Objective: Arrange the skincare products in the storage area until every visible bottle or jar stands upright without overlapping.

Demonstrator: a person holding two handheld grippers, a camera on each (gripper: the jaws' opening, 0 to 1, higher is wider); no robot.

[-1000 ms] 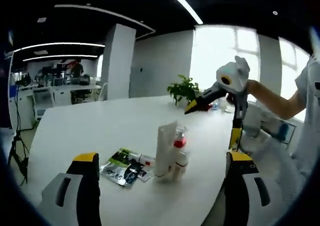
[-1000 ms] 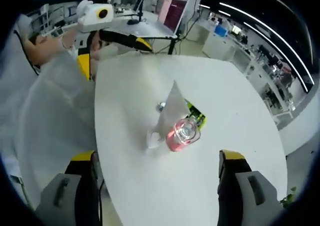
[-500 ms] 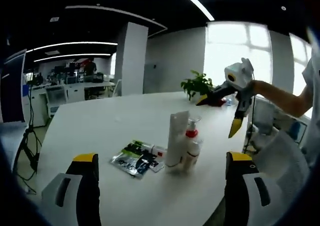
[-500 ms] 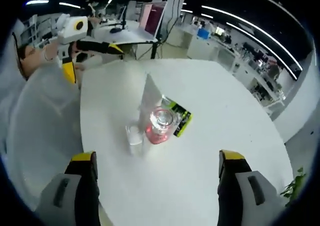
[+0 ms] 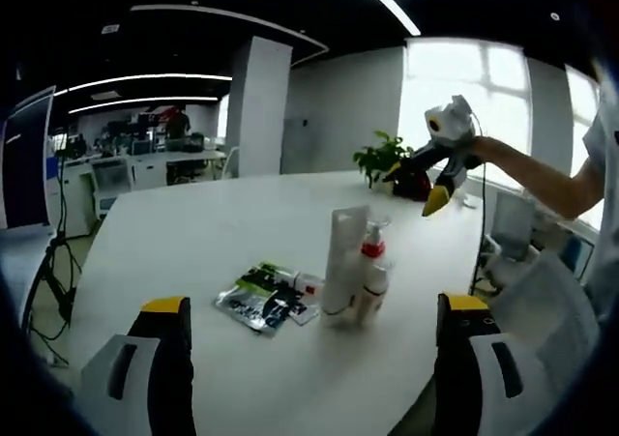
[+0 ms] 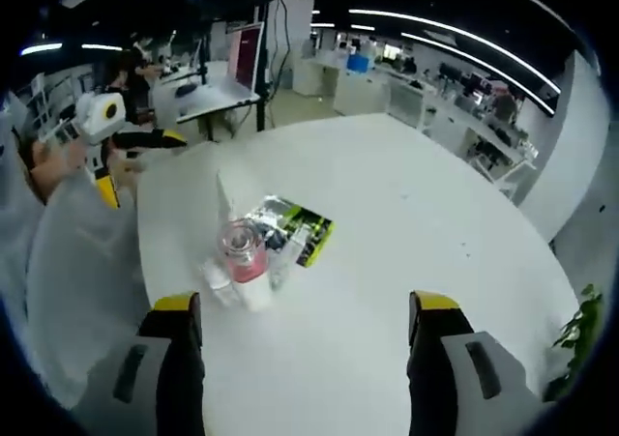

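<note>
The yellow-tipped fingers of the left gripper (image 5: 308,332) and the right gripper (image 6: 305,330) are spread wide, and nothing is held between them. The tall white squeeze tube (image 5: 342,262), the red-collared pump bottle (image 5: 371,279) and the pink-filled clear bottle (image 6: 241,252) are seen upright, close together on the round white table (image 5: 174,243). A green-and-black flat sachet (image 5: 261,297) lies beside them. Both grippers are held well apart from them, probably so the group can be surveyed.

white pillar (image 5: 257,117) | bright windows (image 5: 453,73) | ceiling light strips (image 5: 382,1)
</note>
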